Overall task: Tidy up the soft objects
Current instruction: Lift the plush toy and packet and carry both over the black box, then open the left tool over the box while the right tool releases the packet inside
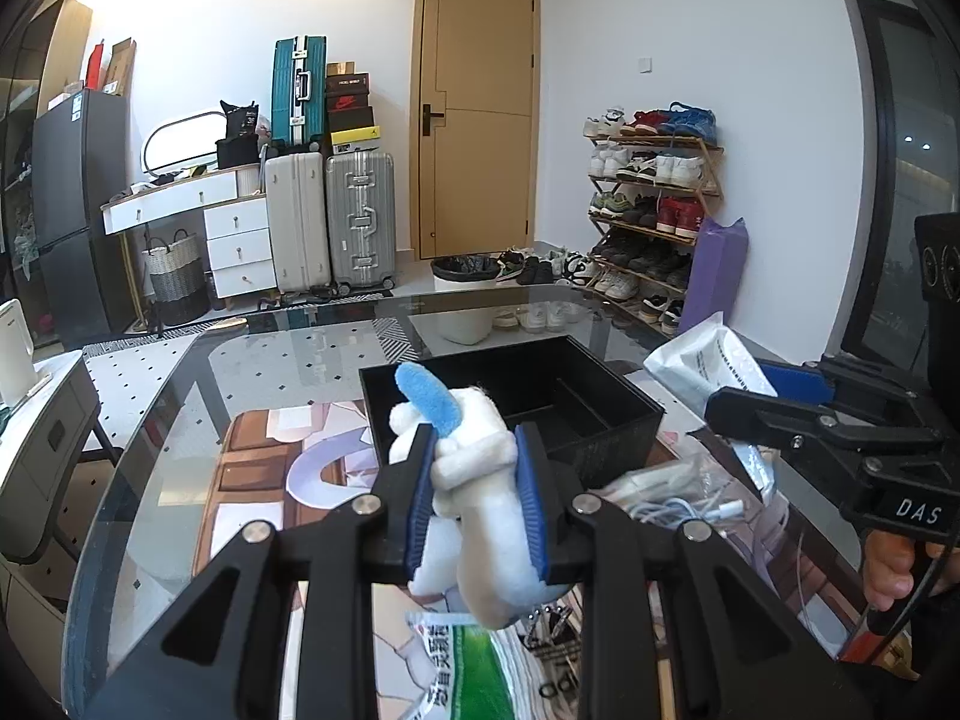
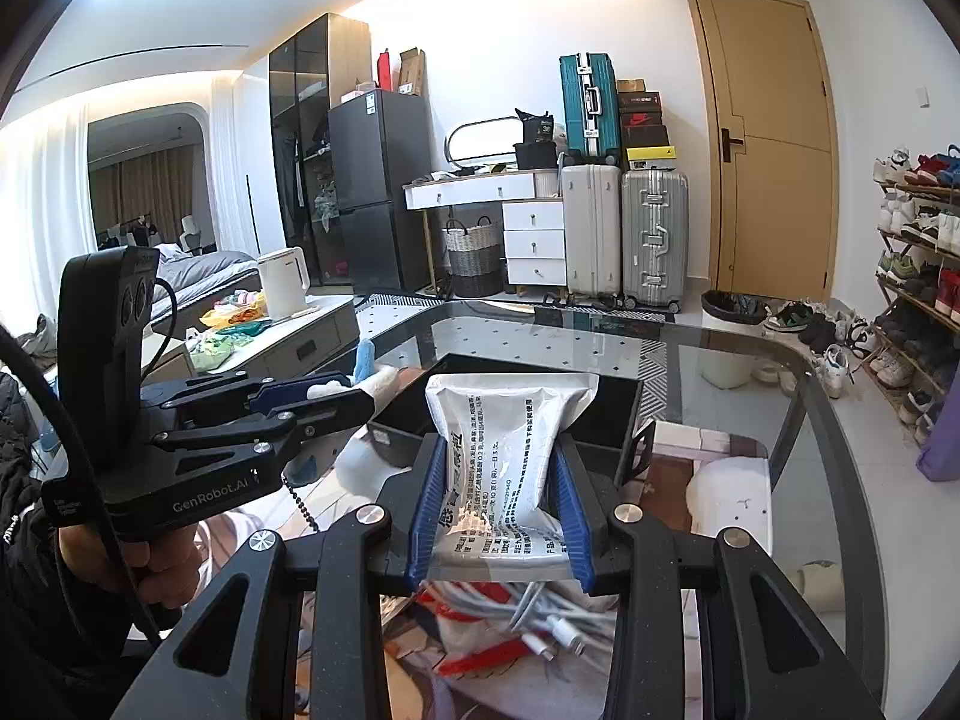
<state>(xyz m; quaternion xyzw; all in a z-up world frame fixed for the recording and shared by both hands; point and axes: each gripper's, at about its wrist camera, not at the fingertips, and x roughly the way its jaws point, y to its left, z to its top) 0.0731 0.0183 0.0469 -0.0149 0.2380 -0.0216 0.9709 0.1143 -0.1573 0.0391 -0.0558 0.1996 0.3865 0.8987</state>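
Note:
My left gripper (image 1: 474, 450) is shut on a white plush toy (image 1: 480, 516) with a blue ear, held above the near edge of a black divided box (image 1: 606, 396) on the glass table. My right gripper (image 2: 501, 450) is shut on a white printed pouch (image 2: 510, 426), held over the near side of the same black box (image 2: 618, 414). In the left wrist view the right gripper (image 1: 720, 405) with the pouch (image 1: 702, 360) is at the right of the box. In the right wrist view the left gripper (image 2: 360, 393) with the plush toy (image 2: 375, 378) is at the left of the box.
A bag of white cables (image 1: 678, 498) lies right of the box and shows under the right gripper (image 2: 540, 618). A green and white packet (image 1: 480, 672) lies below the left gripper. The glass table's edge (image 2: 840, 420) curves at the right. A printed mat (image 1: 270, 462) covers the table's near part.

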